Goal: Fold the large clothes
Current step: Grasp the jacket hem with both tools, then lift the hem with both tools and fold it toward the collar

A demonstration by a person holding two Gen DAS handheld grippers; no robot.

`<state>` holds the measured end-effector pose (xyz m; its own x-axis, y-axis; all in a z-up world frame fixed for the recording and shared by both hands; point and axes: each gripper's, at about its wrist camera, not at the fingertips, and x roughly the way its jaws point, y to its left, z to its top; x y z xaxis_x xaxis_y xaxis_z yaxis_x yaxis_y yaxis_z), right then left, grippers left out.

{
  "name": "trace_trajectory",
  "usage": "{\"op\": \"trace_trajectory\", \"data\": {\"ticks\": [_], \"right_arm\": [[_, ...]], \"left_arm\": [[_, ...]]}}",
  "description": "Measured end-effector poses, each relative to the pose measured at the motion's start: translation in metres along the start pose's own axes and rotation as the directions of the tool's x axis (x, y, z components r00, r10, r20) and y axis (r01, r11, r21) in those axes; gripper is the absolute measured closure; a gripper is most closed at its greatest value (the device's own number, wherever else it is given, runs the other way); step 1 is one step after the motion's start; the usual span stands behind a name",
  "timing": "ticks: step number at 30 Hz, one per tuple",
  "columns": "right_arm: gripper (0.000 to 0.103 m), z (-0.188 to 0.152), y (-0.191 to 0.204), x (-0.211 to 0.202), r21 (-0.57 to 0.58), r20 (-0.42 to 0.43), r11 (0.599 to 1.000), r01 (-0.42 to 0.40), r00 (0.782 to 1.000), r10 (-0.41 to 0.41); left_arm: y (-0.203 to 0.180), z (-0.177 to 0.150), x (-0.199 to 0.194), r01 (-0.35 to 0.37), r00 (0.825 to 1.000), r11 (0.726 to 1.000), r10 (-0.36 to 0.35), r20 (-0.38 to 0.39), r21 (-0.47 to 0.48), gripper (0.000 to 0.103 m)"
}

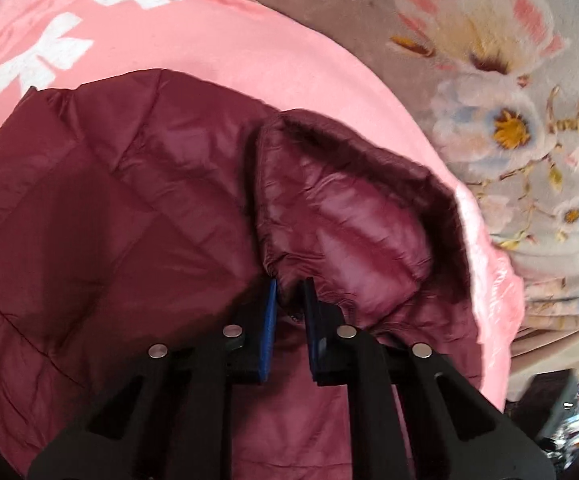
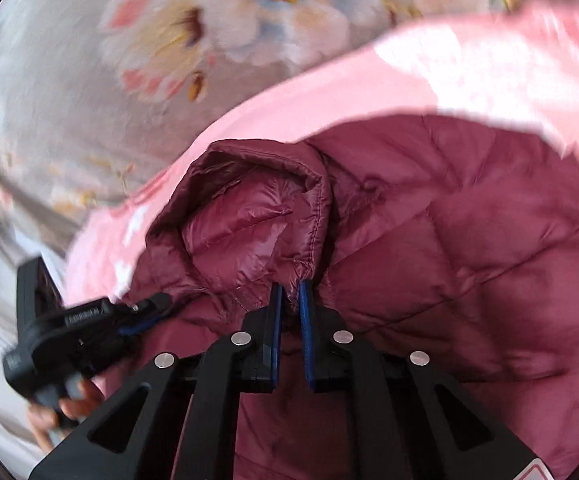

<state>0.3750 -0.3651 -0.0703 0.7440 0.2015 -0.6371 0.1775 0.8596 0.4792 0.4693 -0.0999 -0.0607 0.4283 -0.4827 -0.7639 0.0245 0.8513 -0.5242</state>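
A maroon quilted puffer jacket (image 1: 121, 208) lies on a pink cloth (image 1: 217, 40) with white print. Its hood (image 1: 353, 216) is lifted towards the camera. My left gripper (image 1: 289, 292) is shut on the hood's edge, with the fabric pinched between the blue pads. In the right wrist view the same jacket (image 2: 469, 232) fills the right side, and my right gripper (image 2: 290, 294) is shut on the hood's (image 2: 249, 232) rim. The left gripper (image 2: 145, 312) also shows there at lower left, on the jacket's edge, held by a hand.
A grey blanket with large flowers (image 1: 501, 92) lies under the pink cloth and shows in the right wrist view (image 2: 89, 80) too. Dark clutter (image 1: 569, 408) sits past the bed's edge at lower right.
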Motion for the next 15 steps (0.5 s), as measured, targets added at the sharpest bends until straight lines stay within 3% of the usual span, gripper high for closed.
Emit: {"op": "trace_trajectory", "data": {"ticks": [2,5,11,15], "right_arm": [[0.095,-0.003,0.010,-0.003,-0.118,0.031,0.988,0.103,0.995,-0.100],[0.095,-0.009,0.010,0.008,-0.172,-0.001,0.972,0.160,0.987,-0.163],[0.096,-0.018,0.013,0.015,-0.242,0.019,0.941,0.235,0.971,-0.238],[0.096,-0.019,0.012,0.013,-0.243,0.019,0.942,0.232,0.972,-0.235]], "left_arm": [[0.006,-0.006,0.001,-0.008,1.000,1.000,0.008,-0.002,0.030,0.093],[0.010,-0.020,0.003,-0.027,0.999,0.995,0.025,0.020,0.097,0.093],[0.001,-0.042,0.003,-0.123,0.987,0.962,0.092,0.135,0.243,0.092],[0.001,-0.043,0.004,-0.149,0.981,0.953,0.110,0.158,0.262,0.092]]}}
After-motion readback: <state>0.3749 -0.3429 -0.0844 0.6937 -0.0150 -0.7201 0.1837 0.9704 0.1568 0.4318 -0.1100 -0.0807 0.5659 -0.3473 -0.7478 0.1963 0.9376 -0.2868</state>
